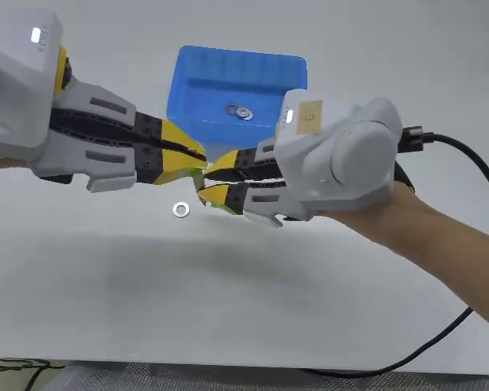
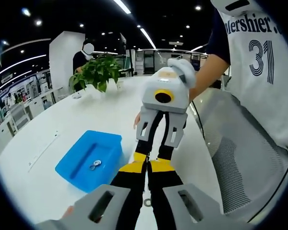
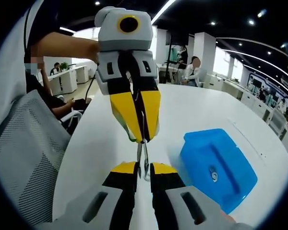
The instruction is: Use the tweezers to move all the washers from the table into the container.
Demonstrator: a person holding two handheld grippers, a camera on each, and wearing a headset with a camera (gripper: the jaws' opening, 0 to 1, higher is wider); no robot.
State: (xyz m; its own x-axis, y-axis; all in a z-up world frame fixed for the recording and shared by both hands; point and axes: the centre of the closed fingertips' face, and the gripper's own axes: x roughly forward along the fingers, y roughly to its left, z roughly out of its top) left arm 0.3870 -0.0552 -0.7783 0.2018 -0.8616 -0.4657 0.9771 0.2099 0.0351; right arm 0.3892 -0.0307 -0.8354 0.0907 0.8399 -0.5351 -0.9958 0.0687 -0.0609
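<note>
Washers [image 1: 238,111], two of them, already lie in the blue container [image 1: 187,73], which sits just beyond the point where the two grippers' tips meet. One loose washer [image 1: 180,210] rests on the table just below those tips, on their near side, touching nothing. As far as the views show, that single piece is all that is left, so the job looks close to finished.

The tweezers [image 3: 143,160] run between the two tools. The left gripper [image 3: 143,138] has its yellow jaws pressed together on one end. The other end passes between the jaws of the right gripper [image 3: 144,168], which stand only narrowly apart. I cannot tell whether they actually bear on the metal, nor whether the tweezers' points hold anything.

Under both grippers the table [image 1: 228,309] is plain, white and smooth. Behind the right gripper a black cable [image 1: 432,138] trails away. Farther out lies an open office with ceiling lights, a potted plant [image 2: 97,72], a mesh chair [image 3: 33,158] and people.
</note>
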